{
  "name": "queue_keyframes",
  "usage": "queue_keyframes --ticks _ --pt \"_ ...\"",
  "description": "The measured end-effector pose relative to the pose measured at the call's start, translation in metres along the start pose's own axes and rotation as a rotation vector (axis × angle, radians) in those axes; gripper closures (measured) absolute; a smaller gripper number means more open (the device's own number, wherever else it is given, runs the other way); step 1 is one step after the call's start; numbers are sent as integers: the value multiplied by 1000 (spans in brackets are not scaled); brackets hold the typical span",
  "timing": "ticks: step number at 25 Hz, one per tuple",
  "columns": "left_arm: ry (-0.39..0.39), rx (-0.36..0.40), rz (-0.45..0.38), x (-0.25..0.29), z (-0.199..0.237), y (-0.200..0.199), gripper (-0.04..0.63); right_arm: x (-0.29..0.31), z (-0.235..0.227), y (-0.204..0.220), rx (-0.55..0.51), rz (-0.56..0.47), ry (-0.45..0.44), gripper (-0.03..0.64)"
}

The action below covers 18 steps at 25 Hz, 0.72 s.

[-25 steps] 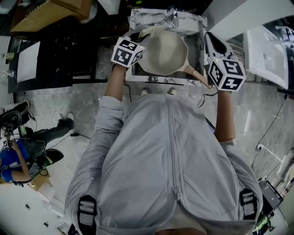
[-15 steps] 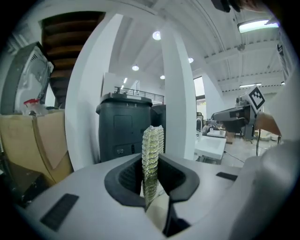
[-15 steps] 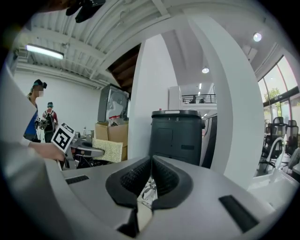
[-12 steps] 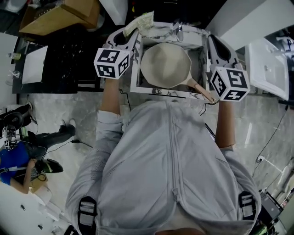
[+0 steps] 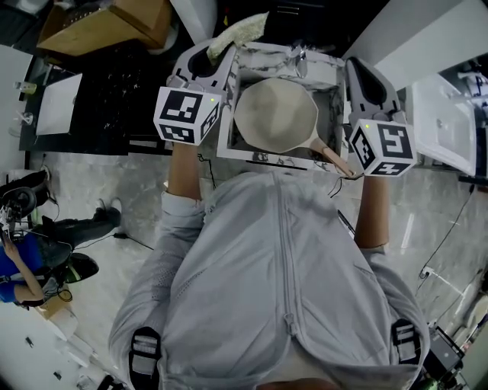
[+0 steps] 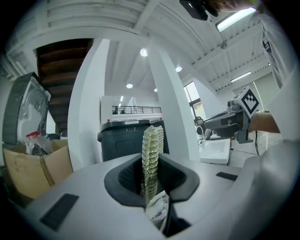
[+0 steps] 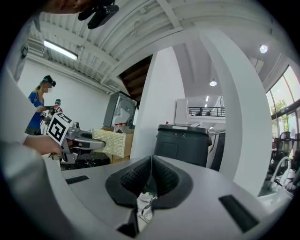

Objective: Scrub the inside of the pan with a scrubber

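Grey jacket (image 5: 282, 274) fills near view. Pan (image 5: 274, 114) sits in marble-edged basin (image 5: 226, 122) between my arms, handle toward near right. Left tongs (image 6: 150, 187) clenched on scrubber (image 6: 152, 154) at basin's far-left corner, apart from pan. Right tongs (image 7: 150, 176) pressed together, empty, right of basin. Cardboard box (image 5: 99, 23) far left.

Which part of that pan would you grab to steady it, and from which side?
Its handle, from the right. It sticks out past the pan rim toward the right gripper, which is shut and empty, while the left gripper holds the scrubber.
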<state>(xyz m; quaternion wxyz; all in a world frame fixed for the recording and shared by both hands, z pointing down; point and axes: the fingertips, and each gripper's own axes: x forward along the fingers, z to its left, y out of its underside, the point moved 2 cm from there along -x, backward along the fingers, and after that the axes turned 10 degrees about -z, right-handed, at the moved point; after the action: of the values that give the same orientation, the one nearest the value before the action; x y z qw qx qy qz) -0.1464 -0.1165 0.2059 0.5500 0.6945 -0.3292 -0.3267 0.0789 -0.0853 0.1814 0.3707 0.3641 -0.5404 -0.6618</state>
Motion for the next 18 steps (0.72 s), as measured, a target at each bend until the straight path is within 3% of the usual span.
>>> queue_keyframes --ticks 6,18 --pt "34 58 -14 -1 -13 -13 525 -2 7 0 -13 18 -24 580" --pt "45 54 28 -7 -22 -5 523 -5 12 10 -32 49 -32 580"
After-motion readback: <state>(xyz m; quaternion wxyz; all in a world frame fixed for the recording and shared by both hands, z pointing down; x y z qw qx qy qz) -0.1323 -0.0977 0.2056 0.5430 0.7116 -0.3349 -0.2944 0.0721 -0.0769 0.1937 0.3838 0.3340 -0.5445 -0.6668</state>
